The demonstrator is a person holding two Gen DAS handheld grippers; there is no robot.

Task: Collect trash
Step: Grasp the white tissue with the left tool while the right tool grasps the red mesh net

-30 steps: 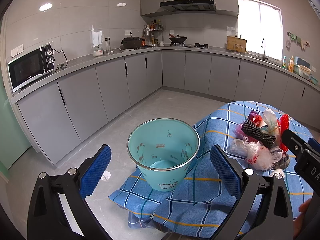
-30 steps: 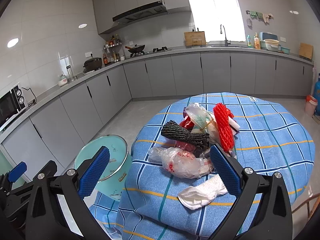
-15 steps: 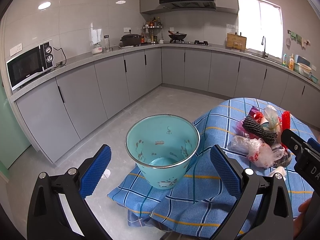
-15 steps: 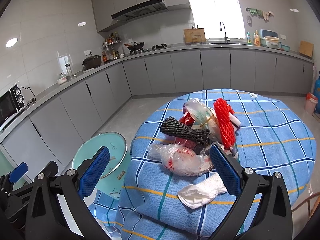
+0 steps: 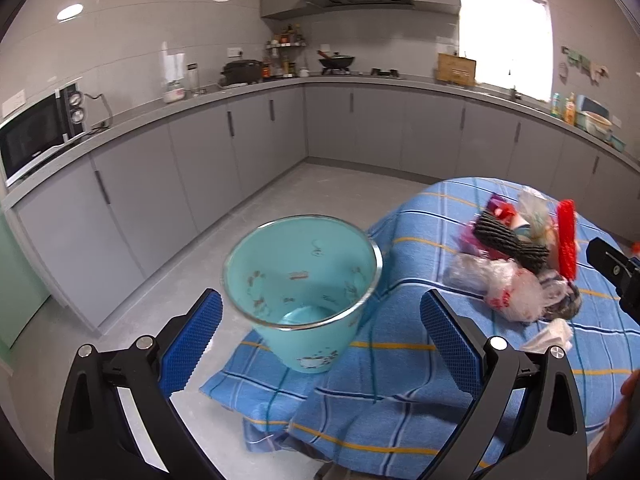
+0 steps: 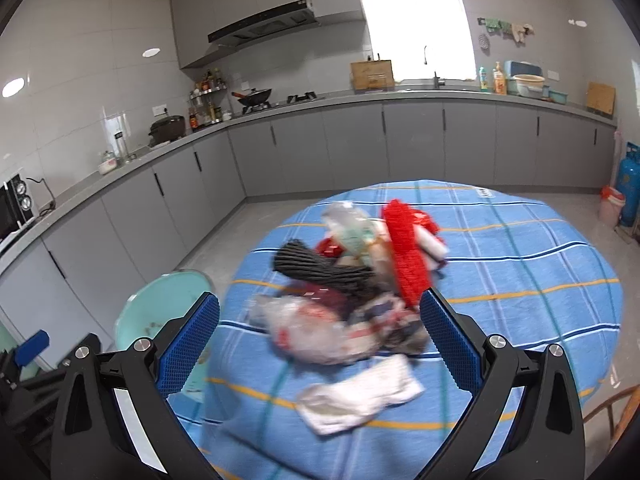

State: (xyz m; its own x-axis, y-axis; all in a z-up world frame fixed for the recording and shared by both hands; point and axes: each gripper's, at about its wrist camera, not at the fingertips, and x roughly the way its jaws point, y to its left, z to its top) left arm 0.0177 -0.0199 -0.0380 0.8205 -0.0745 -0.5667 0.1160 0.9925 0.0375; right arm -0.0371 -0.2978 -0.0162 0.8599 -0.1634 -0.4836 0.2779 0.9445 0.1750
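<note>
Right gripper (image 6: pixel 320 344) spread wide and empty, jaws framing the trash pile (image 6: pixel 352 280) at twelve o'clock, likely lining up a grab. Left gripper (image 5: pixel 320 344) gapes too, holding nothing, aimed at the teal bucket (image 5: pixel 300 280), smooth and metal-rimmed. Crinkly clear bags, red mesh, a crumpled white tissue (image 6: pixel 360 396) lie on the checked tablecloth (image 6: pixel 520 280).

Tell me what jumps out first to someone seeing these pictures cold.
A heap of trash, topped by bright red netting, sits mid-table on the blue checked tablecloth. A turquoise bucket stands at the cloth's edge, ahead of the open left gripper. The right gripper is open before the heap.
</note>
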